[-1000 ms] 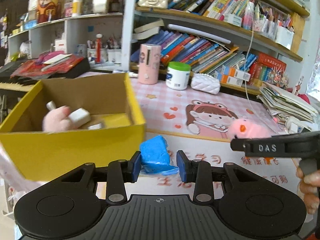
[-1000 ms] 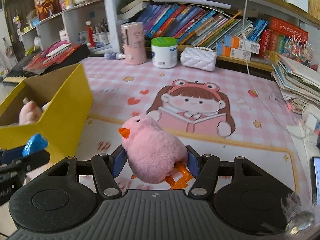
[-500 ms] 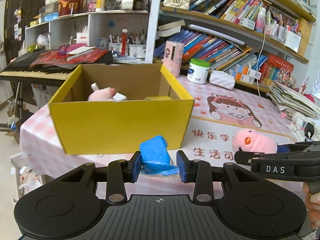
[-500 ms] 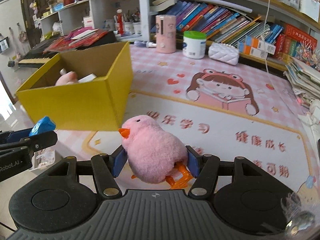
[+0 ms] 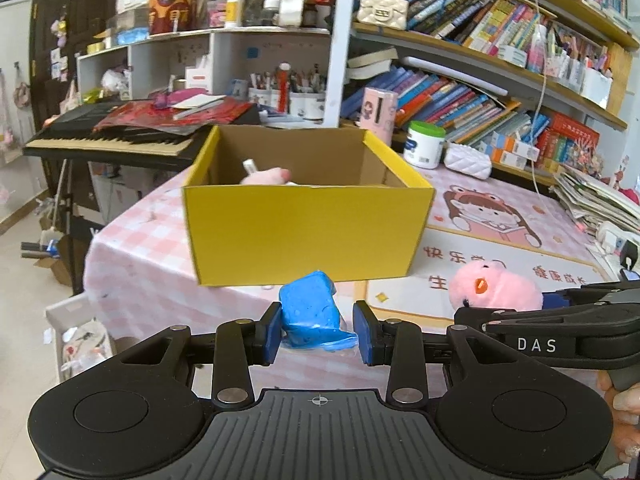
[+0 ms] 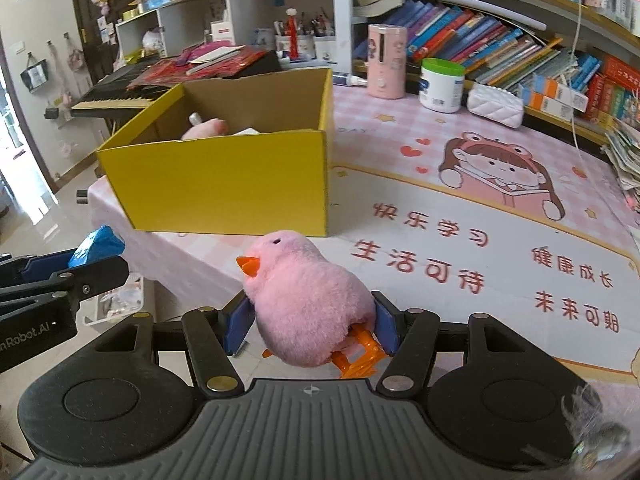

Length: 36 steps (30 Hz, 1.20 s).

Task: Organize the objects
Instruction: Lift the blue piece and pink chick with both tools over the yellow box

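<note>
My left gripper is shut on a blue wrapped packet and holds it in the air in front of the table's near edge. My right gripper is shut on a pink plush chick with an orange beak and feet. The yellow cardboard box stands open on the table, beyond both grippers. A pink plush toy and white items lie inside it. The chick and right gripper also show at the right of the left wrist view. The packet shows at the left of the right wrist view.
A pink desk mat with a cartoon girl covers the table. At its back stand a pink canister, a white jar with green lid and a white quilted pouch. Bookshelves stand behind, a keyboard is left, and papers are stacked right.
Both grippers have pulled back from the box and table, still holding their objects. The box now looks smaller and farther off, and the table's near edge and floor show.
</note>
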Tool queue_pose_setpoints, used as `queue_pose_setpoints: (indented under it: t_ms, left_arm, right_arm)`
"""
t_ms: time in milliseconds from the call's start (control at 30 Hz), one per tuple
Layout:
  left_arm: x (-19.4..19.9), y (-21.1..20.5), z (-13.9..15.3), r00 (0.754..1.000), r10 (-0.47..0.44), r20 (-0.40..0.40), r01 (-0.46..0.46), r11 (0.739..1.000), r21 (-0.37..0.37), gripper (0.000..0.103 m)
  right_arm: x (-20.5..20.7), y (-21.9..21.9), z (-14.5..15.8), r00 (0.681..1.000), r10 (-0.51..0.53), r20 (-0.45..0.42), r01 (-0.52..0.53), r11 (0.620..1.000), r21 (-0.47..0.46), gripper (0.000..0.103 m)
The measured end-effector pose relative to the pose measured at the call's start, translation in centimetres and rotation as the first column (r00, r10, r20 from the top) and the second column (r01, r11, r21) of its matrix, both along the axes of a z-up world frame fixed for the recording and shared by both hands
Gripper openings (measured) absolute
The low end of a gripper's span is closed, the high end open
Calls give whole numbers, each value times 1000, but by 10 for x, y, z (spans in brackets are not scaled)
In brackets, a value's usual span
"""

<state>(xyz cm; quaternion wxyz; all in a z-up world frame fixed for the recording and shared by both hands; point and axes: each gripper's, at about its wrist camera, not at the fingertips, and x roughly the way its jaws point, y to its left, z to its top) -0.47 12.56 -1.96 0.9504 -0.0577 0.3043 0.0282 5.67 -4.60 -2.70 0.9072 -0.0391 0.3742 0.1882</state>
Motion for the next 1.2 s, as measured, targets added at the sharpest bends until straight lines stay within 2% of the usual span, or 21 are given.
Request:
queue_pose_setpoints:
  t_ms: [333, 467, 600, 867, 1033, 1200]
  left_arm:
    - [-8, 18, 11, 998, 42, 45, -42, 999, 2, 35]
    - [-1, 22, 16, 997, 50, 65, -50, 999, -1, 35]
    - [13, 25, 27, 993, 53, 105, -54, 999, 8, 35]
    - [66, 31, 53, 979, 53, 197, -68, 995, 69, 35]
    - [103, 32, 54, 978, 60, 199, -82, 992, 100, 35]
    - [136, 30, 42, 984, 70, 164, -92, 987, 128, 35]
  right_arm:
    - [-5, 25, 9, 998, 56, 24, -56, 998, 6, 59]
    - [1, 28, 14, 998, 59, 37, -60, 998, 18, 59]
    - [12, 29, 27, 995, 55, 89, -59, 997, 45, 59]
    - [67, 45, 61, 976, 64, 210, -84, 992, 90, 59]
    - [111, 59, 73, 962, 80, 261, -105, 991, 80, 59]
    - [153, 71, 73, 958, 113, 262, -133, 989, 59, 59]
